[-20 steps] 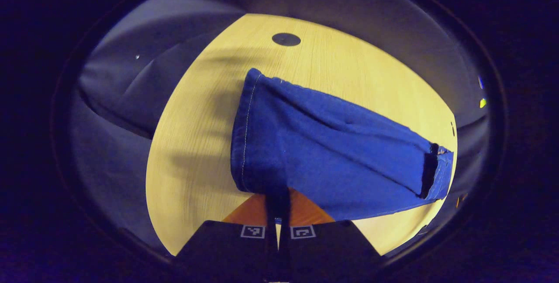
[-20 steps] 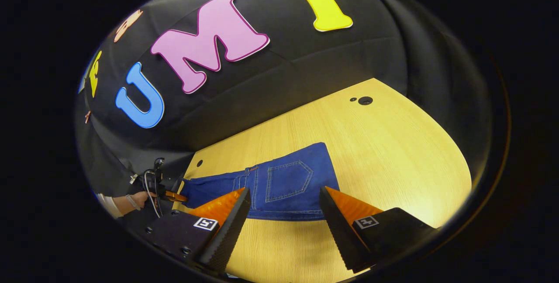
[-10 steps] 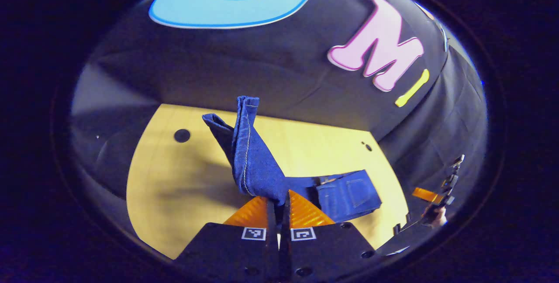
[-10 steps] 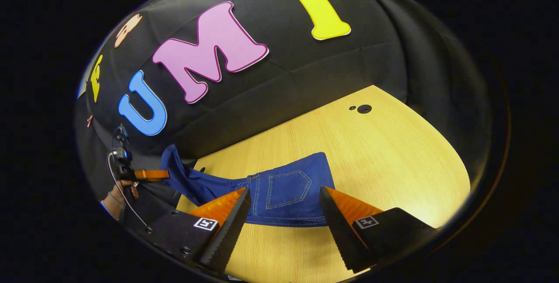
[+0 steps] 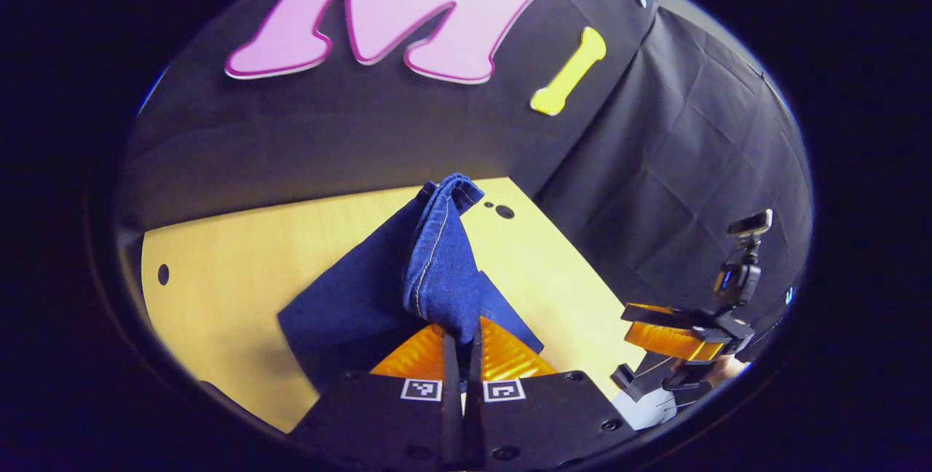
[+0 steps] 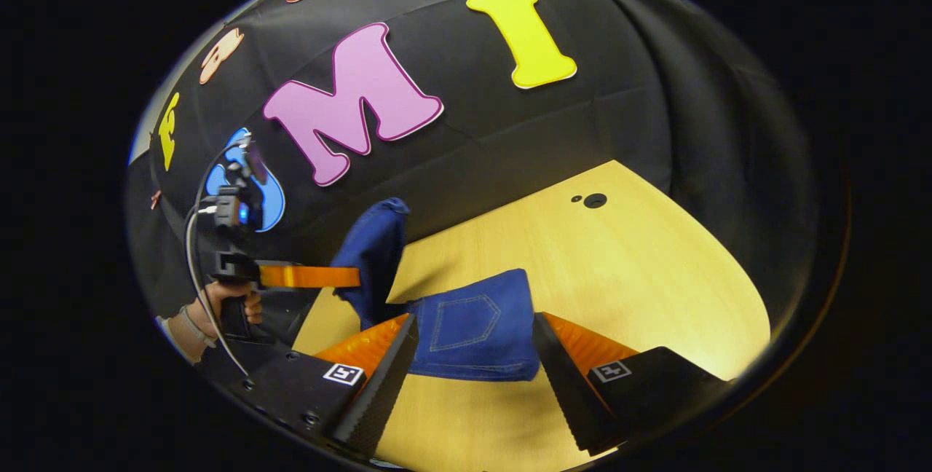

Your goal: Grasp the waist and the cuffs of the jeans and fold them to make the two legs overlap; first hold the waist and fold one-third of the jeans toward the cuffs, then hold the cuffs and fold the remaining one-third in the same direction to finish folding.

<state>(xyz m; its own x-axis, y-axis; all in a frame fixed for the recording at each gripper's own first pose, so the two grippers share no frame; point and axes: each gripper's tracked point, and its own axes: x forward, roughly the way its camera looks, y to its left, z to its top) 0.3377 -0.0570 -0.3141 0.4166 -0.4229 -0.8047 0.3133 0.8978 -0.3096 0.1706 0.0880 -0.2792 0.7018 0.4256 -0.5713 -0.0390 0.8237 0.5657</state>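
Jeans of dark blue denim (image 6: 473, 326) could slip or land crooked, as the closed left gripper (image 5: 461, 344) pinches only the lifted cuff end (image 5: 440, 261), while the right gripper (image 6: 470, 355), jaws wide and empty, hovers near the folded waist part on the pale wooden table (image 6: 641, 275).

jeans (image 6: 466, 323) near edge hidden behind hand-held gripper (image 6: 472, 377) fingers

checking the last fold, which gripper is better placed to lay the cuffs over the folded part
Left. The left gripper is shut on the raised cuffs above the folded jeans. The right gripper hangs open, holding nothing.
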